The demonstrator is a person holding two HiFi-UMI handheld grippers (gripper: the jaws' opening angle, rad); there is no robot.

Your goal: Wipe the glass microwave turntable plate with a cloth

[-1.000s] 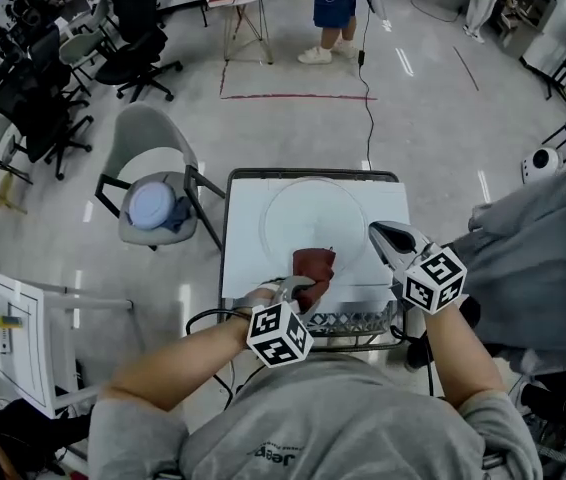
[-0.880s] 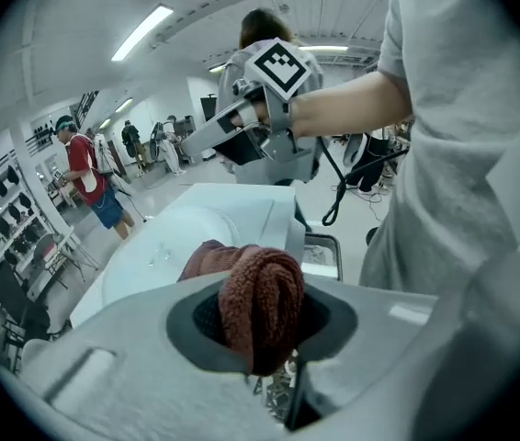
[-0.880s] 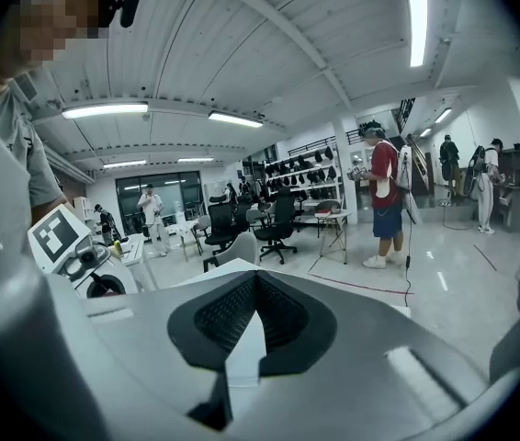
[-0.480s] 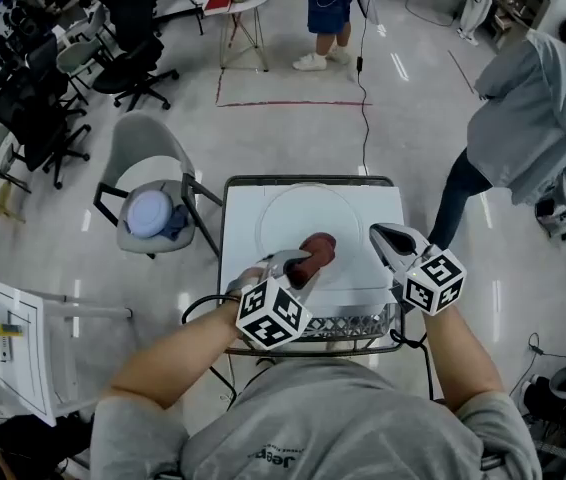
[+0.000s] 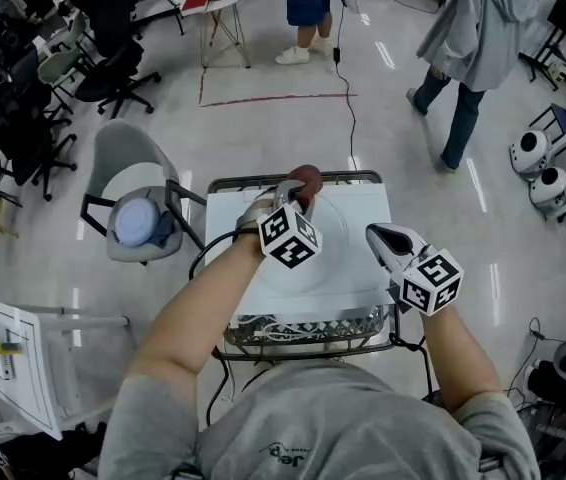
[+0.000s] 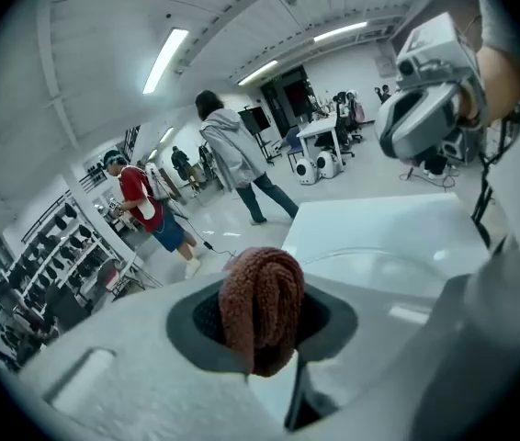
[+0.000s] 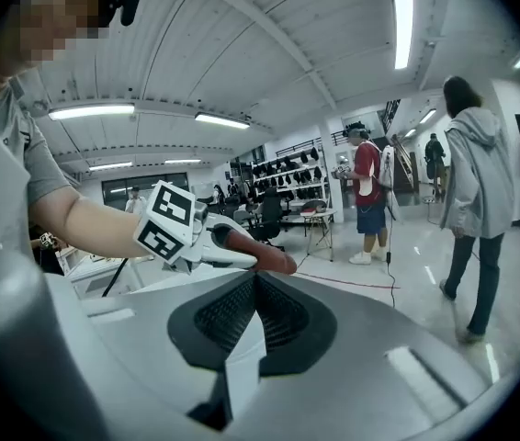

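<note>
At the near edge of the white table, a wire rack runs along the front. Just beyond it, to the right, the right gripper hovers above the table's right side. Its own view shows the jaws pressed flat together with nothing between them. The glass turntable plate lies flat on the table top, its round outline faint against the white surface. It also shows in the left gripper view.

Farther out, the left gripper reaches across the plate to its far rim, near the table's back edge. It is clamped on a rolled reddish-brown cloth, which bulges out between the jaws. Contact between cloth and glass cannot be confirmed from any view.

To the left of the table stands a grey chair. Beyond, on the open floor, are a person in a red top and a person in a grey hooded top.
</note>
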